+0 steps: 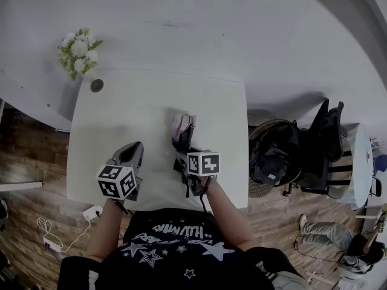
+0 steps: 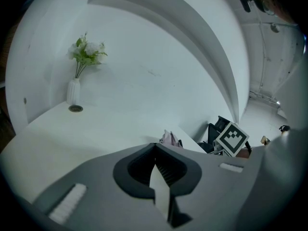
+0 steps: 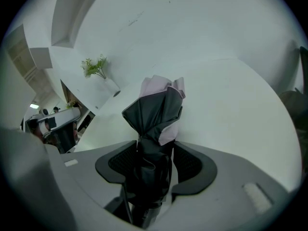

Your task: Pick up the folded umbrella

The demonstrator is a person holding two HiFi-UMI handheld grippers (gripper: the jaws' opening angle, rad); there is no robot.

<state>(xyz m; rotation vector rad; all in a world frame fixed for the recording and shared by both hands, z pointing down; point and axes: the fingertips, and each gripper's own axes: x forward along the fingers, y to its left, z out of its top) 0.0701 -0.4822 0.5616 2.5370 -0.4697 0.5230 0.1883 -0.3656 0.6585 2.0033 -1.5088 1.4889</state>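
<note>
- Near the front edge of the desk (image 1: 133, 101), the right gripper (image 3: 155, 153) is clamped on the dark lower end of the folded umbrella (image 3: 156, 114).
- The umbrella's long axis follows the jaws, with its pink tip pointing away from the person over the desk.
- The left gripper (image 2: 155, 150) sits just left of it, its jaws together on nothing.

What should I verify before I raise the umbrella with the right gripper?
1. Right gripper closed on the umbrella: ok, dark fabric fills the gap between its jaws.
2. Grip balanced: cannot tell; it holds one end, and most of the canopy sticks out ahead.
3. Left gripper out of the way: ok, shut, empty, apart from the umbrella.
4. Space around it: ok, the table is bare nearby; the vase of flowers stands at the far left corner.
5. Umbrella already off the table: cannot tell.
</note>
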